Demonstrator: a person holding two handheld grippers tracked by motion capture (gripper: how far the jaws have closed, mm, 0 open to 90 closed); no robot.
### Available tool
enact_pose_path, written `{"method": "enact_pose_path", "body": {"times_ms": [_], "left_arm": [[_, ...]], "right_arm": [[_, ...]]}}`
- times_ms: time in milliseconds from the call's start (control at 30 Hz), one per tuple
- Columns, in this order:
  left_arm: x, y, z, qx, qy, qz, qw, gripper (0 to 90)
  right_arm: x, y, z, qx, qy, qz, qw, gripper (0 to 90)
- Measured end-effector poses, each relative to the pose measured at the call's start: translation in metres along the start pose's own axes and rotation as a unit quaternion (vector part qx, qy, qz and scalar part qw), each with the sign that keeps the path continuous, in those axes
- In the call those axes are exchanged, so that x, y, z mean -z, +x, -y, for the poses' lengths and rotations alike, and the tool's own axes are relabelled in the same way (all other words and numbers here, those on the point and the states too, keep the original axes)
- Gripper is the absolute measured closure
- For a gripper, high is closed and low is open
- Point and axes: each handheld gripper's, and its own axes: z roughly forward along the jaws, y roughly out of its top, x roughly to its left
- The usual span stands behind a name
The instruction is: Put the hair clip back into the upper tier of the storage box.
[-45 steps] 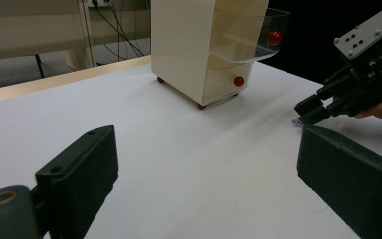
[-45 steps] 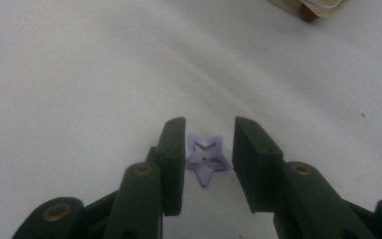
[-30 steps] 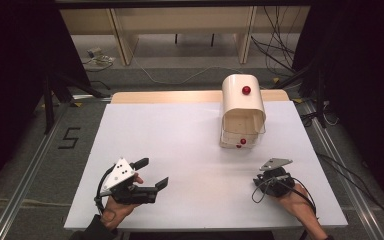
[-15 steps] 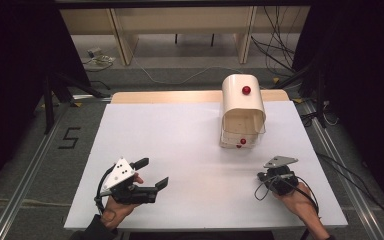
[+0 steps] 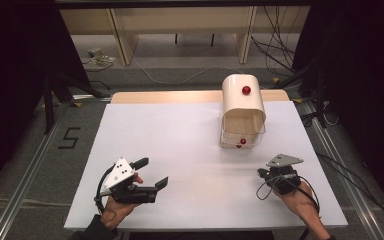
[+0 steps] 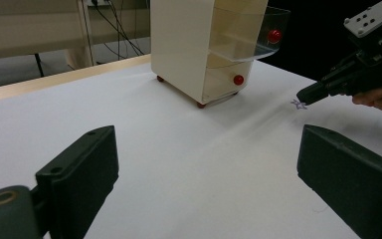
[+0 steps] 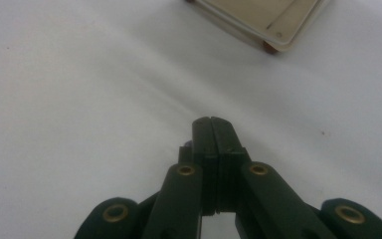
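The left gripper (image 5: 150, 175) rests near the table's (image 5: 190, 150) front-left corner, jaws wide and empty. The right gripper (image 5: 263, 173), jaws pressed together on nothing, sits just before the cream cabinet (image 5: 242, 112) at rear right.

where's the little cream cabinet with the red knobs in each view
High view: the cream cabinet stands upper right of centre on the white table, beyond the right gripper.
Left gripper view: top centre, front facing right, red knobs showing.
Right gripper view: just its bottom corner at the top edge, right of centre.
Shared landmark: the cabinet's small red foot.
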Motion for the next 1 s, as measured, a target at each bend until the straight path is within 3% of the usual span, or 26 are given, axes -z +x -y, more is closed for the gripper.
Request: {"method": "enact_pose_path", "body": {"times_ms": [367,533,833,1000], "left_arm": [[0.0,0.0,0.0,-0.001,0.0,0.0,1.0,8.8],[0.0,0.0,0.0,0.0,0.0,-0.001,1.0,8.8],[0.0,0.001,0.0,-0.001,-0.001,-0.002,1.0,8.8],[0.0,0.0,0.0,0.001,-0.001,-0.001,1.0,8.8]], "right_arm": [[0.008,0.006,-0.005,0.005,-0.043,-0.008,0.9991,90.0],[0.012,0.006,-0.006,-0.006,-0.063,-0.016,0.9979,90.0],[0.023,0.014,-0.013,-0.008,-0.121,-0.037,0.9919,90.0],[0.026,0.016,-0.017,-0.017,-0.138,-0.052,0.989,90.0]]}}
